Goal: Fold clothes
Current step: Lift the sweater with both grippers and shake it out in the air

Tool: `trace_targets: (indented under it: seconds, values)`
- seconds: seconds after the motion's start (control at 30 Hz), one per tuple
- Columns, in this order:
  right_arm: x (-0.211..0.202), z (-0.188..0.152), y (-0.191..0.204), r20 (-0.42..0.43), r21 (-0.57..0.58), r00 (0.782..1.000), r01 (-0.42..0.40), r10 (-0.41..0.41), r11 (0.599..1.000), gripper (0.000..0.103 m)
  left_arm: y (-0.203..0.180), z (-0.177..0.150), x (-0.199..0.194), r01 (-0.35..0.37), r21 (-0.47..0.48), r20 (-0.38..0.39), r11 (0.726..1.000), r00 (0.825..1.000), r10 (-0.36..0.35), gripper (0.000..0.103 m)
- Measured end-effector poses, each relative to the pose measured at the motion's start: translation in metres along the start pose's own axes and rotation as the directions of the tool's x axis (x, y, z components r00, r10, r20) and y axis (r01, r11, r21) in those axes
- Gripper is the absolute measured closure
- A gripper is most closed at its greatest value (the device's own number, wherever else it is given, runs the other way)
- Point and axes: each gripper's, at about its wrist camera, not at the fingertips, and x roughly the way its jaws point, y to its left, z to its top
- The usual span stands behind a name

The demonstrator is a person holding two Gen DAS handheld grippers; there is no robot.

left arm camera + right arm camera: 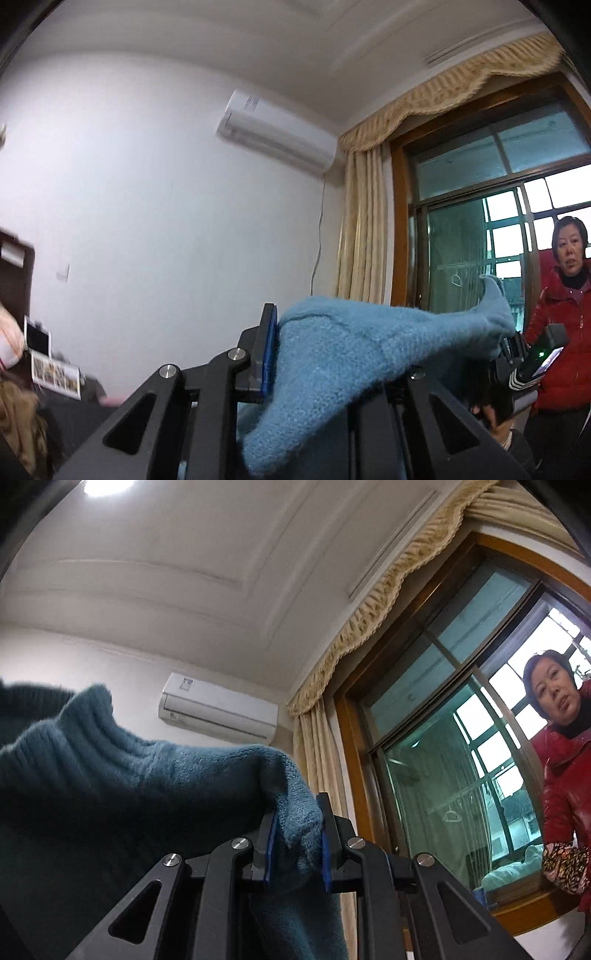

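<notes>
blue knit sweater (332, 354), red jacket (565, 332), beige curtain (362, 221)

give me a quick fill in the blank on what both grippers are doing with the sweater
1. Both grippers are shut on a knit sweater whose colour is ____.
2. The left gripper and right gripper both point ____, toward the ceiling.
3. On the wall beside the curtain hangs a white ____.
4. The person by the window wears a jacket coloured ____.

Missing words: blue; upward; air conditioner; red
</notes>
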Motion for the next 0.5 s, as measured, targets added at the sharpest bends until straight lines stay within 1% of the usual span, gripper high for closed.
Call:
trace_targets:
  seconds: [0.13,0.2,0.27,0.37,0.43,0.5]
  values:
    - [-0.006,0.02,-0.015,0.037,0.05,0.999,-0.008,0.006,0.999,0.083,-0.016,0.019,-0.017,-0.018,0.056,0.064,0.998,0.998,0.014,0.084]
    - [-0.009,0.031,-0.022,0.057,0.076,0.998,-0.013,0.009,0.997,0.083,-0.014,0.025,-0.027,-0.039,0.071,0.094,0.997,0.995,0.032,0.084]
    - [-0.015,0.042,-0.028,0.083,0.095,0.996,-0.018,0.01,0.995,0.083,-0.017,0.026,-0.044,-0.066,0.068,0.124,0.996,0.991,0.057,0.084]
    - [-0.027,0.056,-0.031,0.138,0.094,0.99,-0.026,0.012,0.995,0.083,-0.025,0.031,-0.06,-0.078,0.04,0.156,0.996,0.985,0.071,0.084]
    - [-0.034,0.066,-0.033,0.17,0.101,0.985,-0.041,0.024,0.994,0.083,-0.034,0.033,-0.073,-0.102,0.07,0.197,0.992,0.977,0.087,0.084]
    - [-0.037,0.079,-0.041,0.189,0.124,0.981,-0.077,0.053,0.989,0.083,-0.043,0.035,-0.09,-0.126,0.112,0.235,0.986,0.967,0.097,0.084]
